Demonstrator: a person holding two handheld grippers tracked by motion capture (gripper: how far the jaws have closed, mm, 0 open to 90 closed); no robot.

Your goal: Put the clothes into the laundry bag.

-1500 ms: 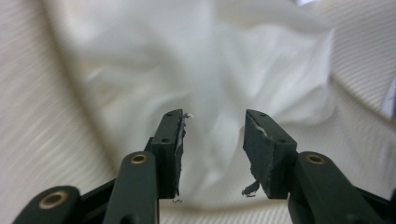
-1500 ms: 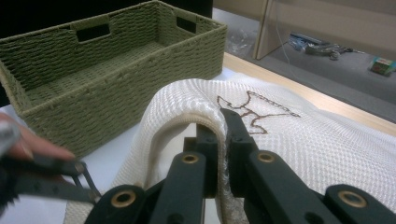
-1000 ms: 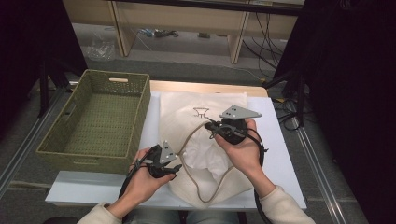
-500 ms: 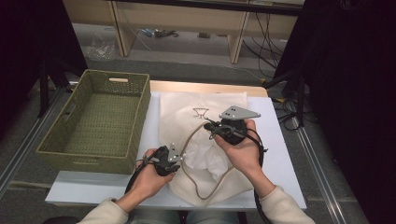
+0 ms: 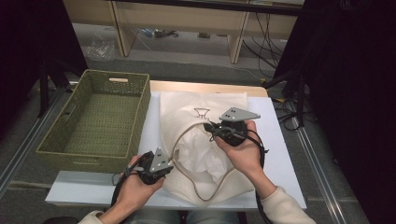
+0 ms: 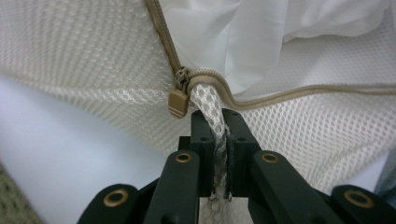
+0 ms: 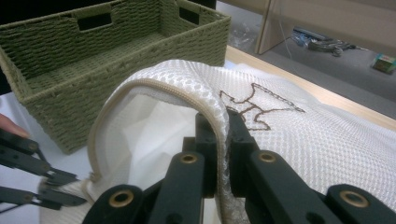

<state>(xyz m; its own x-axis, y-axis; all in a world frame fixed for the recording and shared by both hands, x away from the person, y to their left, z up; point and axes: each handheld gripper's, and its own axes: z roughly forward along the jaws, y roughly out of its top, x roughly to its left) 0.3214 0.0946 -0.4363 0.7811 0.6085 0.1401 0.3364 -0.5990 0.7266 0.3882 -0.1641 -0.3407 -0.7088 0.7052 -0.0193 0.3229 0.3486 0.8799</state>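
Both grips are on. My left gripper (image 6: 219, 154) has just been closing, and its fingers (image 6: 204, 140) are now pinched flat on a fold of the cream mesh zip-up laundry bag (image 5: 187, 109), right beside the tan plastic zipper pull (image 6: 178, 102), which sits just up and left of the fingertips. My right gripper (image 7: 219, 154) is clamped on the bag's zippered rim, which arches over its fingers (image 7: 238, 140) and is lifted off the white desk (image 5: 280, 140).

Bag mouth is unzipped and held wide between the two grippers, with the white cloth (image 5: 201, 154) bunched inside the opening. So the opening and holding look done; I judge what's left is getting the cloth out, or zipping up. The green woven basket (image 5: 93, 154) beyond the left fingers stands empty, so nothing has been moved there yet.
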